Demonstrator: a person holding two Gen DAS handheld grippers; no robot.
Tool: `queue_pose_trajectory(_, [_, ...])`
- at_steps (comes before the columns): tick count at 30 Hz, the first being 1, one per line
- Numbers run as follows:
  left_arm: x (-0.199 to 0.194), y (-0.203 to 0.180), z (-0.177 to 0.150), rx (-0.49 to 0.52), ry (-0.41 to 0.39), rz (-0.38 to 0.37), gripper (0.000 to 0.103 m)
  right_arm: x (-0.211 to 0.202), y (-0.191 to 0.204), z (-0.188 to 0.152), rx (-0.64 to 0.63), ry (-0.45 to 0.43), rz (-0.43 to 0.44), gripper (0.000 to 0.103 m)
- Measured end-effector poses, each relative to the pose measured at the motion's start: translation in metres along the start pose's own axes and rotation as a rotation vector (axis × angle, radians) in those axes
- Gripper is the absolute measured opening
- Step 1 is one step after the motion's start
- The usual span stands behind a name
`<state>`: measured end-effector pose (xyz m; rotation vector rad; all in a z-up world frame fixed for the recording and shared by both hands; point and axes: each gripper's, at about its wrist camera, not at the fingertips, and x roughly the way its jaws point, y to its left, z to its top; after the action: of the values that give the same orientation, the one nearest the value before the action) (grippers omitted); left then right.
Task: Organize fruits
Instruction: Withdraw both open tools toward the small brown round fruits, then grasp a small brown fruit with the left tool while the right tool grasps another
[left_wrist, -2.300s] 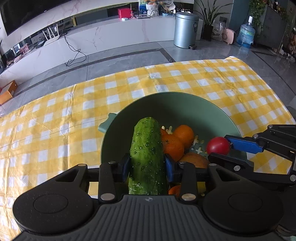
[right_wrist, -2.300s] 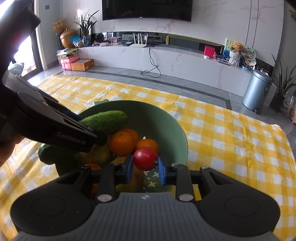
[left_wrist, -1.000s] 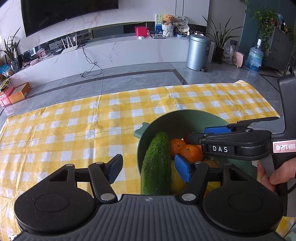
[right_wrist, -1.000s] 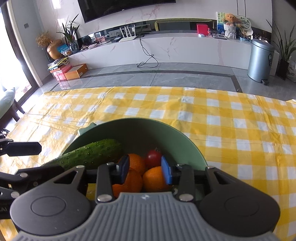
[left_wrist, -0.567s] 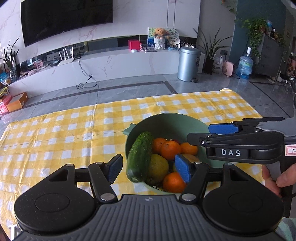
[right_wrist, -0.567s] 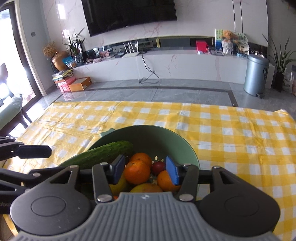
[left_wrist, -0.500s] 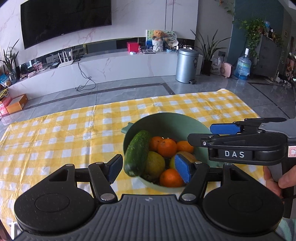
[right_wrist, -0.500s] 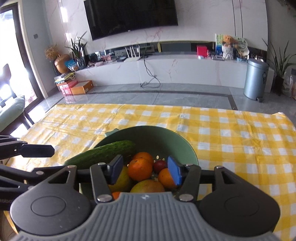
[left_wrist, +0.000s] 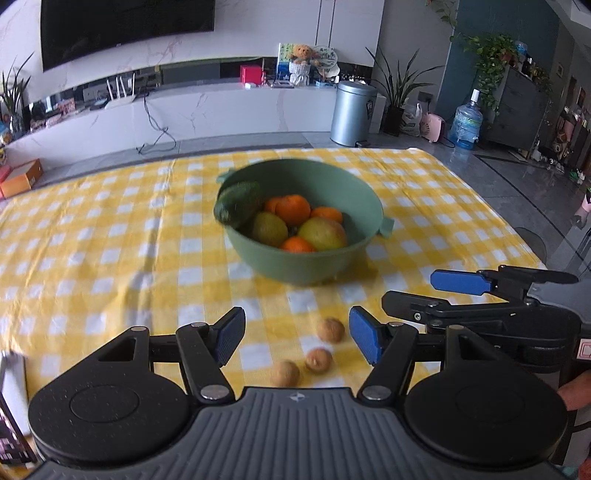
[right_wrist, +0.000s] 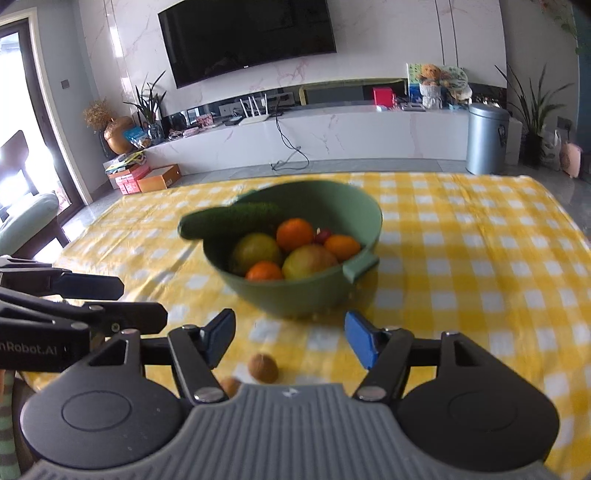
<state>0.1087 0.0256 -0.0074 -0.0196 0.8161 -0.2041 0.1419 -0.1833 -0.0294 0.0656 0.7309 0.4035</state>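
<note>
Left gripper: jaws apart, nothing between the pads; blue pads clear of the cloth below.
Right gripper: jaws apart and just been opening wider; nothing clamped.
Small brown fruits: three loose on the tabletop, just ahead of and below the left jaws, close together; two of them show below the right jaws in the right wrist view, one plainly, the other half hidden by the gripper body.
Tabletop: covered by a yellow and white check cloth.
Bowl: green, beyond both pairs of jaws, well apart from the pads, standing on the cloth; a small handle tab on its rim.
Cucumber: in the bowl, leaning on the rim to the left of the jaws, one end poking out past the edge.
Oranges: several in the bowl, mixed with two larger yellow-green fruits.
Small red fruit: at the bowl's far side, mostly hidden between oranges.
Far background: bin on the floor, beyond the tabletop.
</note>
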Motion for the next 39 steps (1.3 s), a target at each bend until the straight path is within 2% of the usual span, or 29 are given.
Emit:
queue_pose_trajectory(5, [-0.003,0.009,-0.029,-0.038,0.026,-0.009,0.076,-0.007,0.003,-0.03,0.005,0.016,-0.034,0.064])
queue_pose_trajectory(13, [-0.003,0.005,-0.06,-0.013,0.03,-0.046,0.076,-0.008,0.0,-0.062,0.033,0.025,-0.027,0.064])
queue_pose_trajectory(21, [0.016,0.001,-0.087,0.014,0.07,-0.05,0.075,-0.008,0.012,-0.067,-0.051,-0.019,-0.023,0.064])
queue_pose_trajectory(27, [0.017,0.013,-0.086,-0.055,0.044,-0.027,0.074,-0.003,0.013,-0.068,-0.06,-0.014,-0.031,0.064])
queue_pose_trajectory(29, [0.019,0.017,-0.083,-0.08,0.034,-0.02,0.069,-0.001,0.014,-0.068,-0.07,-0.009,-0.033,0.064])
queue_pose_trajectory(36, [0.031,0.021,-0.079,-0.106,0.045,-0.023,0.059,0.005,0.018,-0.068,-0.087,0.006,-0.038,0.063])
queue_pose_trajectory(39, [0.038,0.024,-0.08,-0.12,0.064,-0.019,0.049,0.006,0.018,-0.068,-0.087,0.008,-0.041,0.062])
